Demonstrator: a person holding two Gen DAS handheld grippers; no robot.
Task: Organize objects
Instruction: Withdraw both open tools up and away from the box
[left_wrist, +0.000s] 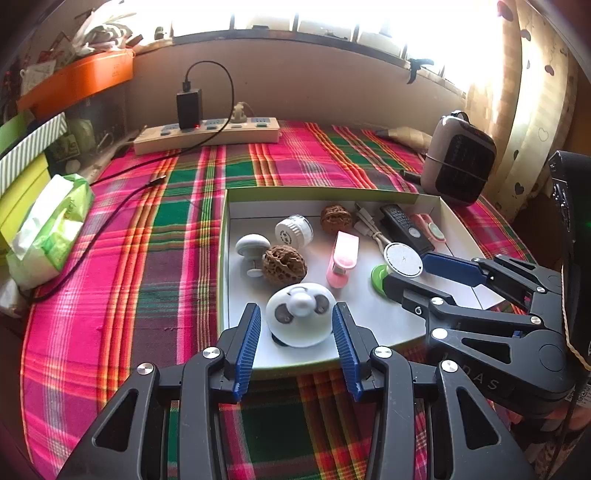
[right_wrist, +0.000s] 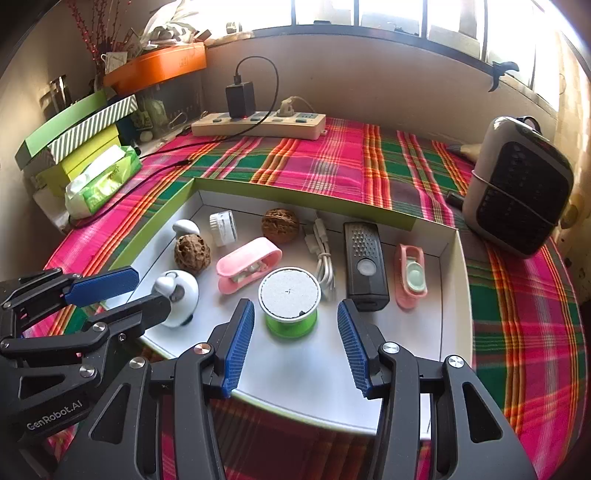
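Observation:
A white box with a green rim (left_wrist: 223, 236) (right_wrist: 303, 199) lies on the plaid cloth. A white panda toy (left_wrist: 301, 314) (right_wrist: 177, 295) rests at its near left, between the pads of my left gripper (left_wrist: 296, 317), which is open with a small gap showing. A green spool with a white top (right_wrist: 290, 306) (left_wrist: 402, 260) stands between the fingers of my right gripper (right_wrist: 294, 310), also open and apart from it. Further in lie two walnuts (right_wrist: 192, 253) (right_wrist: 280, 224), a white jar (right_wrist: 222, 227), a pink clip (right_wrist: 247, 267), a white cable (right_wrist: 323, 258), a black device (right_wrist: 365, 266) and a pink case (right_wrist: 410, 275).
A power strip (right_wrist: 258, 125) with a black charger lies by the back wall, its cable trailing left. A green tissue pack (right_wrist: 101, 181) and stacked boxes (right_wrist: 74, 133) crowd the left side. A grey heater (right_wrist: 517, 184) stands at the right, close to the box corner.

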